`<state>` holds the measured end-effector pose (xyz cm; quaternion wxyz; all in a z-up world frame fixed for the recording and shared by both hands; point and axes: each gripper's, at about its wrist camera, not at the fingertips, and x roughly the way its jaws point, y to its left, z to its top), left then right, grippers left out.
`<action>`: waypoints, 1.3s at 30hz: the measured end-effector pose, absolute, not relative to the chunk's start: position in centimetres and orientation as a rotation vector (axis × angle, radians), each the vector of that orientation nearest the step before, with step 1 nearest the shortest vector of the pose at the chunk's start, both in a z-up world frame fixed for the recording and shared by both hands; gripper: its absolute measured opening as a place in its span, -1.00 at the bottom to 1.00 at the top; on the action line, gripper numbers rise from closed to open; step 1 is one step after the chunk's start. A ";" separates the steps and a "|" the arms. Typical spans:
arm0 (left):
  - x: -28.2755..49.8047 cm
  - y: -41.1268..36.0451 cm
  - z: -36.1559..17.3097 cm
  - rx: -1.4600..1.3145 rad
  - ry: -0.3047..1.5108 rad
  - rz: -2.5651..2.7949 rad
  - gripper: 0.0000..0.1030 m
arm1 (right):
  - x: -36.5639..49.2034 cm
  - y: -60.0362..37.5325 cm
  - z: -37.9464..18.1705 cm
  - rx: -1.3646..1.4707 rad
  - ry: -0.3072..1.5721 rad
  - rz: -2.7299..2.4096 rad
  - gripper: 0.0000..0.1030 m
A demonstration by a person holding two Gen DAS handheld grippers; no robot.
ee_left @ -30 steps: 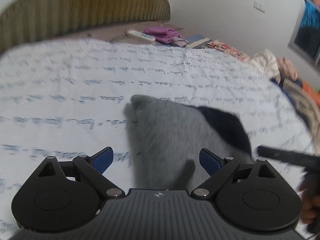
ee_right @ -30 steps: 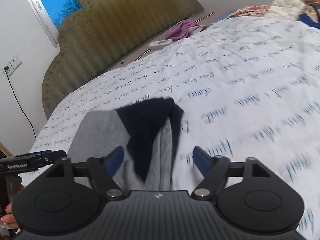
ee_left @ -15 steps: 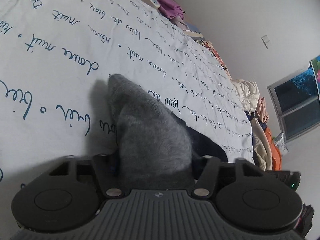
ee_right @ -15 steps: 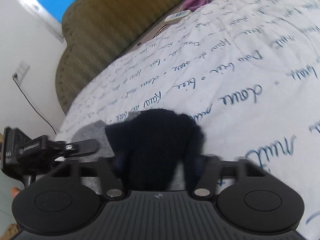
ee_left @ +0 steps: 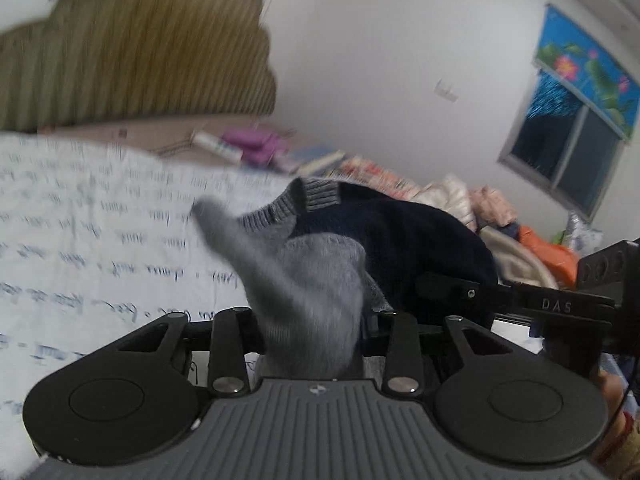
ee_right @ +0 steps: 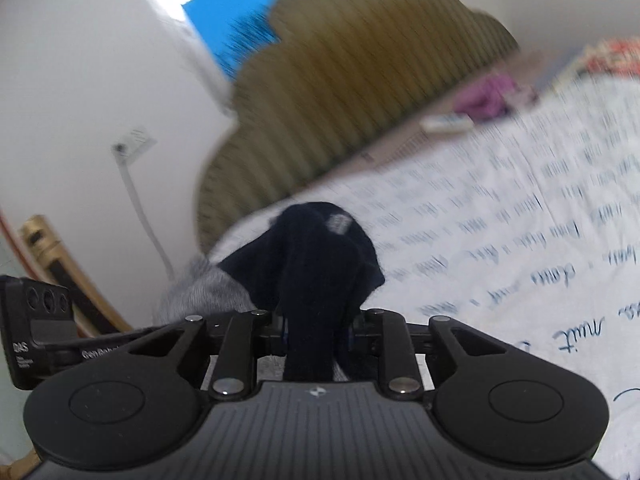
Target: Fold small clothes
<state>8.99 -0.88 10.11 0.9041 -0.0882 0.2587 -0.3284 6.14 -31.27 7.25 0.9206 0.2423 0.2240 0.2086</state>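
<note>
Holding the small sweater (ee_left: 320, 280) up off the bed sheet (ee_left: 80, 240), the left gripper (ee_left: 312, 340) was clamped on its grey part and the right gripper (ee_right: 316, 332) on its dark blue part. The lift looked done; next, both probably needed to lay it down flat. Only the left view showed the grey collar (ee_left: 320, 196); only the right showed a wall socket (ee_right: 130, 144).
</note>
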 end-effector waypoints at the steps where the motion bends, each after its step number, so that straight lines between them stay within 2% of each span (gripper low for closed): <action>1: 7.7 0.0 11.2 -0.190 0.519 -0.688 -0.32 | 4.9 -31.0 8.3 0.497 0.438 0.445 -0.56; 4: 4.6 2.8 14.7 -0.228 0.471 -0.726 -0.44 | 1.3 -29.9 11.3 0.522 0.395 0.508 -0.56; 8: 4.2 5.4 18.5 -0.290 0.453 -0.752 -0.84 | -0.7 -29.2 14.1 0.618 0.344 0.648 -0.55; 11: 7.4 5.2 18.7 -0.286 0.464 -0.701 -0.85 | 1.5 -29.3 14.0 0.739 0.358 0.731 -0.55; 15: 15.6 1.8 14.5 -0.128 0.535 -0.539 -0.83 | 7.7 -29.3 10.6 0.748 0.454 0.596 -0.55; 17: 20.3 -0.3 11.0 -0.041 0.621 -0.454 -0.68 | 11.4 -29.4 8.0 0.685 0.498 0.466 -0.55; 20: 23.4 -2.0 7.1 0.062 0.713 -0.280 -0.73 | 15.9 -30.4 3.7 0.508 0.585 0.182 -0.52; 22: 22.3 -1.6 6.2 0.048 0.716 -0.305 -0.59 | 16.4 -32.0 1.8 0.457 0.655 0.012 -0.52; 23: 21.3 -1.4 5.9 0.047 0.719 -0.333 -0.27 | 15.6 -32.4 1.6 0.434 0.656 -0.008 -0.52; 24: 20.2 -1.2 5.8 0.052 0.725 -0.351 -0.09 | 14.4 -32.6 1.7 0.406 0.642 0.015 -0.52; 25: 18.8 -0.8 5.6 0.054 0.722 -0.359 0.18 | 13.1 -32.5 1.9 0.381 0.641 0.057 -0.46; 26: 16.6 -0.4 5.5 0.049 0.708 -0.375 0.28 | 11.9 -32.3 2.1 0.369 0.653 0.107 -0.36; 27: 14.9 0.1 5.2 0.039 0.699 -0.405 0.34 | 10.5 -32.1 2.2 0.377 0.666 0.162 -0.06; 28: 13.0 0.5 4.9 0.029 0.703 -0.450 0.39 | 9.1 -31.9 2.0 0.405 0.678 0.219 0.32; 30: 9.6 1.1 4.1 0.007 0.728 -0.519 0.52 | 6.5 -32.1 1.3 0.491 0.699 0.306 0.48; 32: 7.1 1.8 2.7 -0.017 0.762 -0.579 0.56 | 4.4 -32.7 0.2 0.590 0.744 0.367 0.48; 35: 5.1 2.0 0.8 -0.076 0.843 -0.654 0.57 | 2.2 -33.3 -1.7 0.698 0.810 0.421 0.48; 37: 4.8 1.6 -0.5 -0.129 0.879 -0.658 0.41 | 1.7 -32.8 -2.8 0.713 0.839 0.453 0.46; 38: 5.4 1.4 -1.2 -0.168 0.898 -0.653 0.25 | 2.0 -32.6 -3.4 0.722 0.859 0.457 0.45; 39: 6.1 1.5 -1.9 -0.210 0.920 -0.642 -0.15 | 2.3 -32.2 -4.1 0.730 0.872 0.460 0.40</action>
